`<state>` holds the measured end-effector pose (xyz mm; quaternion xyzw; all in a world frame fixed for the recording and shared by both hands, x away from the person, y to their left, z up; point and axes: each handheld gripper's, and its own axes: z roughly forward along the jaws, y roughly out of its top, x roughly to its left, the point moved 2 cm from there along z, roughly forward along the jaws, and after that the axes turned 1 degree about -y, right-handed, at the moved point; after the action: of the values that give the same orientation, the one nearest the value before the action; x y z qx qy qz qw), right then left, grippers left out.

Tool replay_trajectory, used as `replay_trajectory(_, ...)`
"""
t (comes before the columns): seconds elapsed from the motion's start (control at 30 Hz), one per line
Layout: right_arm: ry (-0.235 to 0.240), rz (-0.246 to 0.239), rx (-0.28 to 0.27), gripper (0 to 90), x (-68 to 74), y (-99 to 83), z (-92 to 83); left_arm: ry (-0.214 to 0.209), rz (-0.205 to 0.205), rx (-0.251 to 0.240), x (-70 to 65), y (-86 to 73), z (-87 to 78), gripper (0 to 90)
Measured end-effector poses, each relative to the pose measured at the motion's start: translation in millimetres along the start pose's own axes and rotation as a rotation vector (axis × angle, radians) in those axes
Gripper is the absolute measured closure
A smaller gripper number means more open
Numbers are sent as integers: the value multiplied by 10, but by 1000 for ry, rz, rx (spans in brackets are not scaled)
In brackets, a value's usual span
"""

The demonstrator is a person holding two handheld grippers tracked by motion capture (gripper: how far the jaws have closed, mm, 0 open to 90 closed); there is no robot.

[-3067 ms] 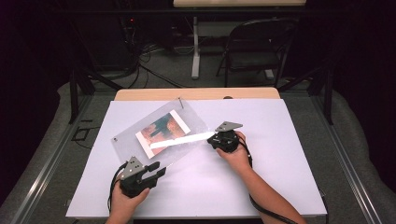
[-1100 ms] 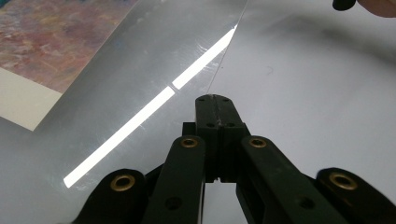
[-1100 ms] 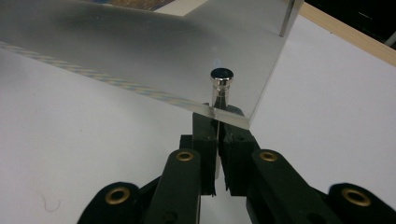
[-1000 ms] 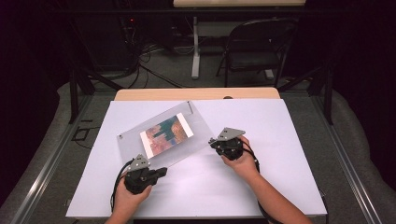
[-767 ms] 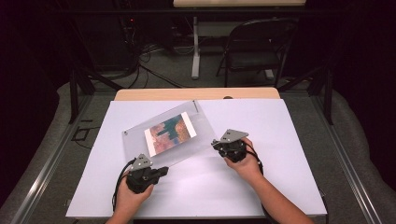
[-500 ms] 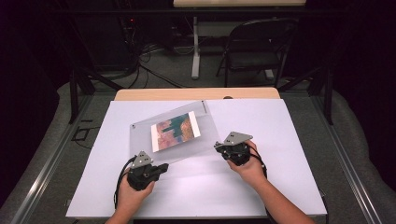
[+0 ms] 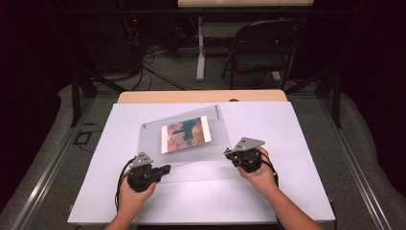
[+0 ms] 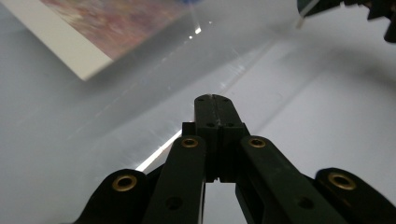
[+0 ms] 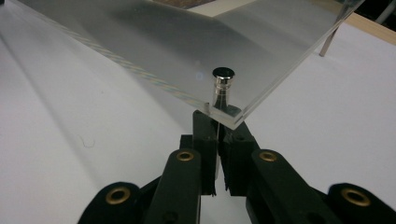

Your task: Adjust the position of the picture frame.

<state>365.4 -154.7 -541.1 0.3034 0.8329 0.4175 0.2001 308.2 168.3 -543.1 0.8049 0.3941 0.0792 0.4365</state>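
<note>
Jaws of the right gripper (image 7: 227,153) are closed on the near right corner of a clear acrylic frame (image 7: 225,129), just below its metal standoff pin (image 9: 222,79). The left gripper (image 7: 164,168) is pressed shut at the frame's near left edge; whether anything is pinched cannot be told. The frame is held tilted above the white table (image 7: 297,143), a colourful print (image 7: 186,134) sandwiched inside.

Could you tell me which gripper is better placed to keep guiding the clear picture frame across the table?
The right gripper, I'd judge. Its jaws are shut on the metal peg at the corner of the acrylic frame. The left gripper is shut with nothing between its jaws, beside the frame's near edge.
</note>
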Motion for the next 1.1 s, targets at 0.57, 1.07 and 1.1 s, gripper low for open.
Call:
replay_trajectory(0.57,48,19,-36,857,147,-9,-135,61,-57,89,114,1,123,900)
replay_trajectory(1.07,81,42,-40,857,372,-114,-240,80,-113,106,360,173,275,900)
replay_trajectory(1.1,82,43,-39,857,387,-116,-244,83,-112,106,386,198,292,900)
